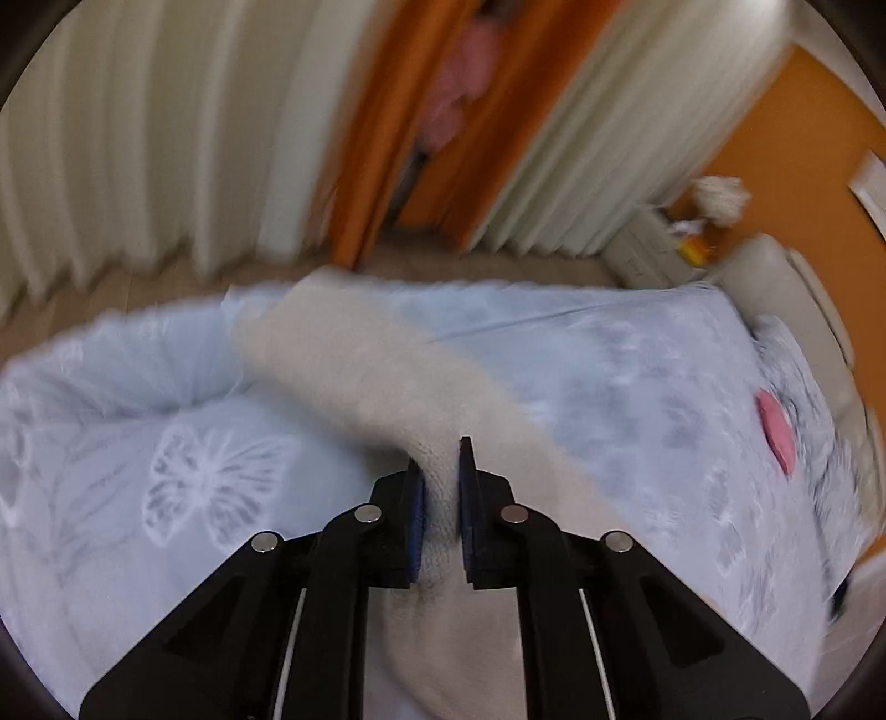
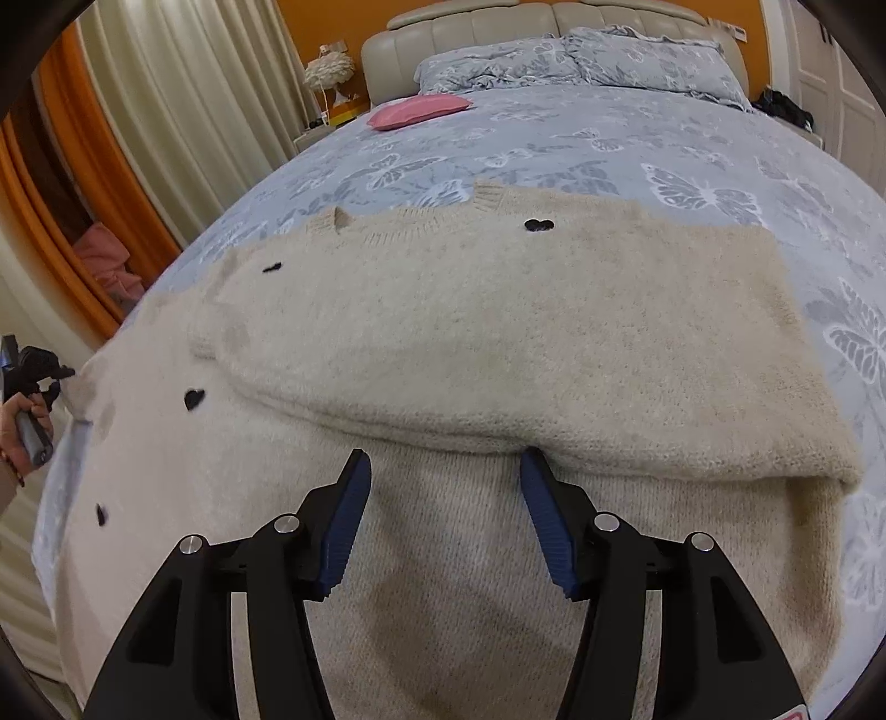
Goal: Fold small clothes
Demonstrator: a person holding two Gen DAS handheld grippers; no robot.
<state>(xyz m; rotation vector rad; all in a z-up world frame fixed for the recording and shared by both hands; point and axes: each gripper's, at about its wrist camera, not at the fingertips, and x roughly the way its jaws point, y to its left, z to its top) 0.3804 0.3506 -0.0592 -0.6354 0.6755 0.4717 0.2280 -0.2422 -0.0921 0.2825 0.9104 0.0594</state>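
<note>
A cream knitted sweater with small black hearts lies spread on the bed, one part folded over its body. My right gripper hovers open just over the knit, its fingertips at the near edge of the folded flap, nothing pinched. In the blurred left wrist view my left gripper is shut on a fold of the sweater, which stretches away from the jaws across the bed. The right wrist view also catches the left gripper at the sweater's far left edge, held by a hand.
The bed has a pale blue butterfly-print cover. A pink cushion lies near the pillows and padded headboard. Cream curtains and an orange wall stand on the left, with a lamp on a nightstand.
</note>
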